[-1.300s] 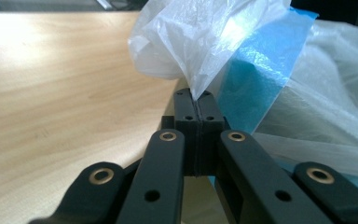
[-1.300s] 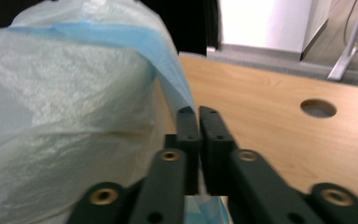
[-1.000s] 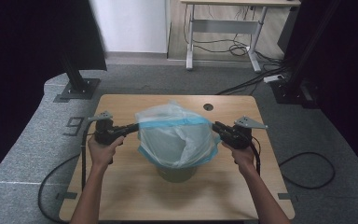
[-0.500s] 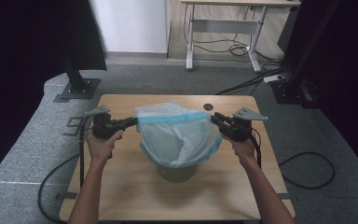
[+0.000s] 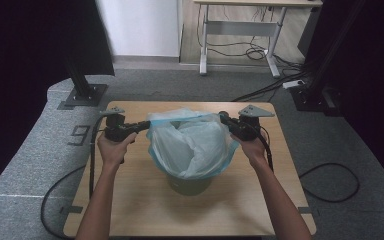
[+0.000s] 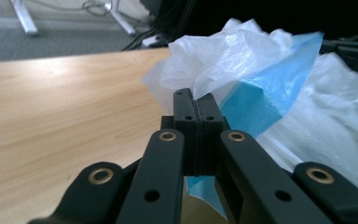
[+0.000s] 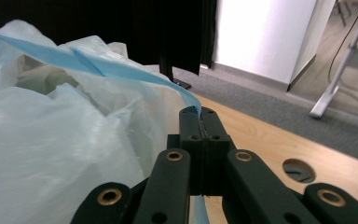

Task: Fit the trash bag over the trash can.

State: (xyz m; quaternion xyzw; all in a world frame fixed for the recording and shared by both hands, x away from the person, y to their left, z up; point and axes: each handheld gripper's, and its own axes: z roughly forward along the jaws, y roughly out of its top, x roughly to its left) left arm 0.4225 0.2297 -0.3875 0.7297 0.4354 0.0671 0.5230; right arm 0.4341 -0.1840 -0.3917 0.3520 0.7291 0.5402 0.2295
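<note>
A translucent white bag (image 5: 190, 145) with a blue rim band lines a small olive bin (image 5: 189, 184) at the middle of the wooden table (image 5: 130, 200). My left gripper (image 5: 147, 124) is shut on the bag's left rim. The left gripper view has its pads (image 6: 196, 100) pressed together on the crumpled white and blue film (image 6: 242, 56). My right gripper (image 5: 222, 117) is shut on the right rim, its jaws having just closed further. In the right gripper view its tips (image 7: 199, 114) pinch the blue band (image 7: 121, 70). The bag's mouth hangs stretched between the two grippers, above the bin.
A round hole (image 7: 298, 170) sits in the tabletop beyond the right gripper. On the grey floor are a black stand base (image 5: 82, 95) at the left, another stand (image 5: 315, 95) at the right, loose cables (image 5: 330, 182), and a white-legged desk (image 5: 240, 30) at the back.
Both grippers have risen and moved away from me with the bag's rim in them. More of the bag now stands above the bin.
</note>
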